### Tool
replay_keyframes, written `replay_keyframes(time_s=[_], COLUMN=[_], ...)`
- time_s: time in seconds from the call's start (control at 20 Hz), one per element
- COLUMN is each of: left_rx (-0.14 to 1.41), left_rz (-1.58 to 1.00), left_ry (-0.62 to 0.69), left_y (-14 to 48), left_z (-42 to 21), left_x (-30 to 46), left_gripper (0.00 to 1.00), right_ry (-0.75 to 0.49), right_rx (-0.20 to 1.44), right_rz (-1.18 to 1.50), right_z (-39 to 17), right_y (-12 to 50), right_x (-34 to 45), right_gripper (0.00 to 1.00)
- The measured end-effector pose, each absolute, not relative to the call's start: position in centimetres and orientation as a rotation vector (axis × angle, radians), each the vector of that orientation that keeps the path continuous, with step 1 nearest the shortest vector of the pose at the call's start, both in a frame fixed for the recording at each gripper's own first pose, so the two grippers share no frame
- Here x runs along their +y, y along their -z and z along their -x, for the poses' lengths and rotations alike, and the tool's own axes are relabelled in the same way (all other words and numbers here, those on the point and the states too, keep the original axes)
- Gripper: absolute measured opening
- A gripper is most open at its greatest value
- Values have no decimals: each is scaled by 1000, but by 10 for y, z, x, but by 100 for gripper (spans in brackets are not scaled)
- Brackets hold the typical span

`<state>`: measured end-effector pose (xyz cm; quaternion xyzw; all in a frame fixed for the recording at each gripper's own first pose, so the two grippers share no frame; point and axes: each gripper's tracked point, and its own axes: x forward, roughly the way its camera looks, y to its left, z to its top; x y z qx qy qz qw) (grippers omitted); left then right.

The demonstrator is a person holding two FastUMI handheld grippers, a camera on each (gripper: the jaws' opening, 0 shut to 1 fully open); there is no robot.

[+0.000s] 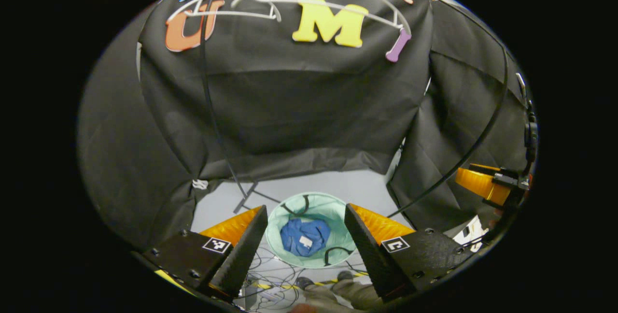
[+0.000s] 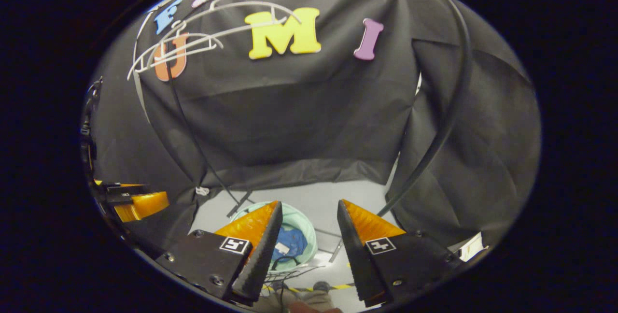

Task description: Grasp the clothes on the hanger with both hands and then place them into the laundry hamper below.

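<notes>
Both claws [image 1: 305, 235] [image 2: 305, 240] gape above clothes [image 1: 305, 236] in the hamper [image 1: 333, 206].

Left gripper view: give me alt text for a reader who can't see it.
A blue garment lies inside a pale green laundry hamper on the floor, seen between the spread fingers of the open left gripper. A white hanger hangs bare against the black booth wall above, and the right gripper shows at the right edge.

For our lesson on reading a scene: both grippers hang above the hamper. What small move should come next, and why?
Probably draw both grippers up and back. The blue garment already lies inside the green hamper, and the left gripper and right gripper are both open and hold nothing. The white hanger looks bare, so the placing seems done.
</notes>
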<state>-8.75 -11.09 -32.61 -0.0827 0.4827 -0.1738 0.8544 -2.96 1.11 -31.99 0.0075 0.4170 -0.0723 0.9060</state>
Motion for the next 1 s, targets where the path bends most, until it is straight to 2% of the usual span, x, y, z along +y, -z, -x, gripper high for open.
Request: replay_keyframes(time_s=[0.1, 0.15, 0.2, 0.45, 0.65, 0.8, 0.95, 1.0], left_rx=[935, 899, 859, 668, 534, 446, 362, 332], left_rz=[175, 173, 170, 165, 145, 95, 75, 85], left_ry=[335, 318, 298, 183, 107, 74, 46, 40], left_y=[288, 268, 250, 166, 101, 69, 69, 70], left_z=[81, 78, 76, 85, 105, 125, 145, 148], left_x=[-105, -101, -98, -80, -71, -72, -88, -91], left_gripper=[97, 97, 97, 100, 98, 97, 99, 100], right_ry=[138, 128, 117, 55, -2, -39, -59, -65], right_rx=[775, 732, 690, 534, 415, 324, 227, 196], right_rz=[-9, -5, -1, 17, 10, 0, 4, 1], right_z=[26, 31, 37, 54, 67, 77, 85, 89], right_y=[289, 273, 256, 177, 119, 77, 37, 24], right_x=[8, 3, -1, -20, -34, -41, -51, -53], right_gripper=[77, 73, 77, 74, 99, 100, 97, 99])
